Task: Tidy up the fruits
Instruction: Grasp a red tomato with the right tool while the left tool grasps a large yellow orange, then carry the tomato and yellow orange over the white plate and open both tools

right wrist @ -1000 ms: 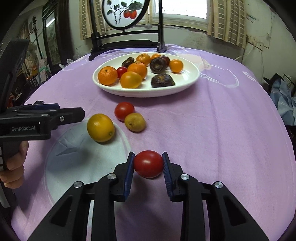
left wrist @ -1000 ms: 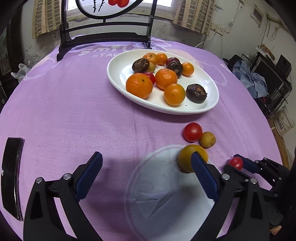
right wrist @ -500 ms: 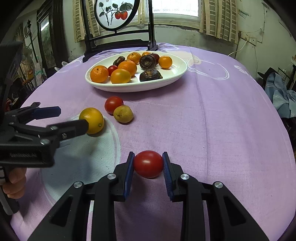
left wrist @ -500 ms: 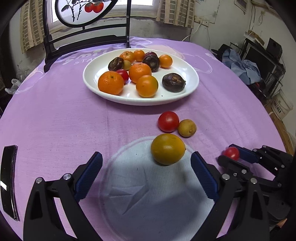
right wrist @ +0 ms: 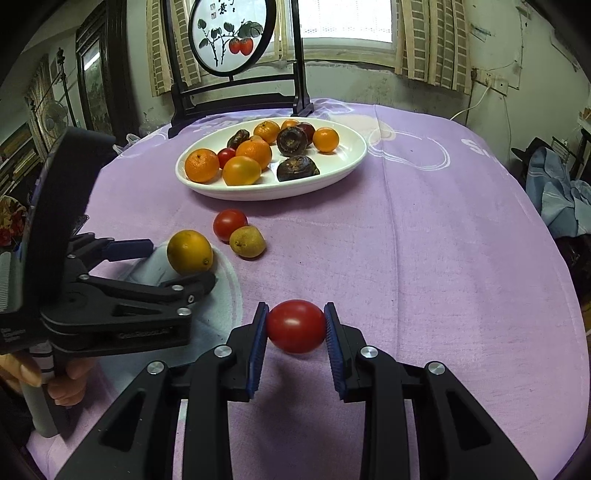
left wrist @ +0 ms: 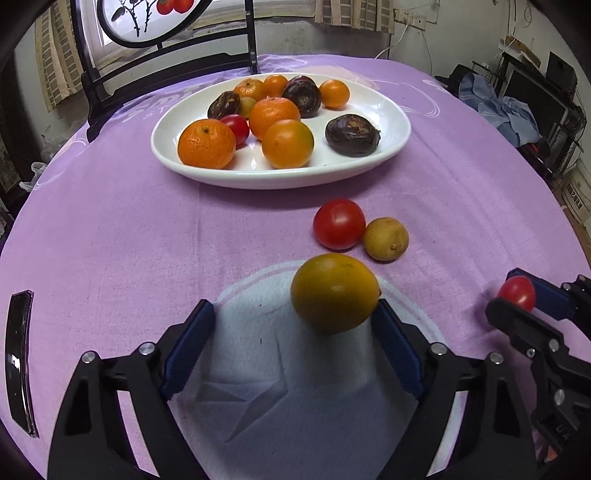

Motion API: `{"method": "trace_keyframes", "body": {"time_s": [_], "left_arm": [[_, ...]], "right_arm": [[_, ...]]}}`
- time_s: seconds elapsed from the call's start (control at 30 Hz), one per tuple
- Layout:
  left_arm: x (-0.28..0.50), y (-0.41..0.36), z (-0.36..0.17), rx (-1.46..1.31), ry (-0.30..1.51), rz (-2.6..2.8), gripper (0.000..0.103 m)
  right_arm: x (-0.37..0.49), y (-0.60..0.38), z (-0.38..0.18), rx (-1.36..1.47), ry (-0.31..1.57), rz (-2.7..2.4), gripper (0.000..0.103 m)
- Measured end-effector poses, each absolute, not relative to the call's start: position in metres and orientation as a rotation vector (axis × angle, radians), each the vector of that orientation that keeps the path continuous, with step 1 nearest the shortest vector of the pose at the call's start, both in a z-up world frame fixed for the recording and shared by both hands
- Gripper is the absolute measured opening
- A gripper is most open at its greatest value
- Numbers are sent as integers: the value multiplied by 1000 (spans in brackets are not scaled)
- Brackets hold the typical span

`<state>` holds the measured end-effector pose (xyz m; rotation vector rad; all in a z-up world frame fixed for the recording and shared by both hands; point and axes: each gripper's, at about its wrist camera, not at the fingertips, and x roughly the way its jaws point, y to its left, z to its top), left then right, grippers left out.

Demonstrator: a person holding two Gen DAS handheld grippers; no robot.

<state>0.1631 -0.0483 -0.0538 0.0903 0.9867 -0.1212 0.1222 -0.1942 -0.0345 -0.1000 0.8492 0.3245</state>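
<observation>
A white oval plate (left wrist: 391, 147) (right wrist: 347, 162) at the back of the purple table holds several oranges, dark fruits and a small tomato. On the cloth lie a yellow-orange citrus (left wrist: 334, 291) (right wrist: 189, 252), a red tomato (left wrist: 339, 223) (right wrist: 229, 223) and a small yellow-brown fruit (left wrist: 385, 239) (right wrist: 247, 241). My left gripper (left wrist: 291, 332) (right wrist: 177, 260) is open, its jaws on either side of the citrus, the right pad close to it. My right gripper (right wrist: 295, 326) (left wrist: 517, 301) is shut on another red tomato (right wrist: 295, 325) (left wrist: 517, 293), held just above the cloth.
A dark framed screen with a painted round panel (right wrist: 231, 35) stands behind the plate. A black phone (left wrist: 18, 354) lies at the table's left edge. Clothes and boxes (left wrist: 509, 110) sit off the table at the right.
My left gripper has moved forward and to the right until its open jaws flank the yellow-orange citrus. My right gripper has kept its hold on the tomato and pulled back slightly.
</observation>
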Motion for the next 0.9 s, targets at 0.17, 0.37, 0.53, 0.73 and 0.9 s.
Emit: {"method": "trace_keyframes", "body": {"time_s": [0.17, 0.37, 0.53, 0.73, 0.9], "left_arm": [[165, -60, -50, 130, 966, -140, 63], [160, -70, -48, 172, 951, -174, 43], [157, -61, -46, 139, 983, -176, 43], [142, -52, -38, 130, 985, -195, 43], [134, -39, -15, 119, 935, -207, 43]], "right_arm": [[123, -195, -35, -99, 858, 323, 31], [125, -196, -38, -98, 867, 320, 31], [126, -196, -40, -96, 876, 320, 31], [125, -194, -40, -91, 864, 338, 31], [122, -191, -40, -90, 874, 350, 31]]}}
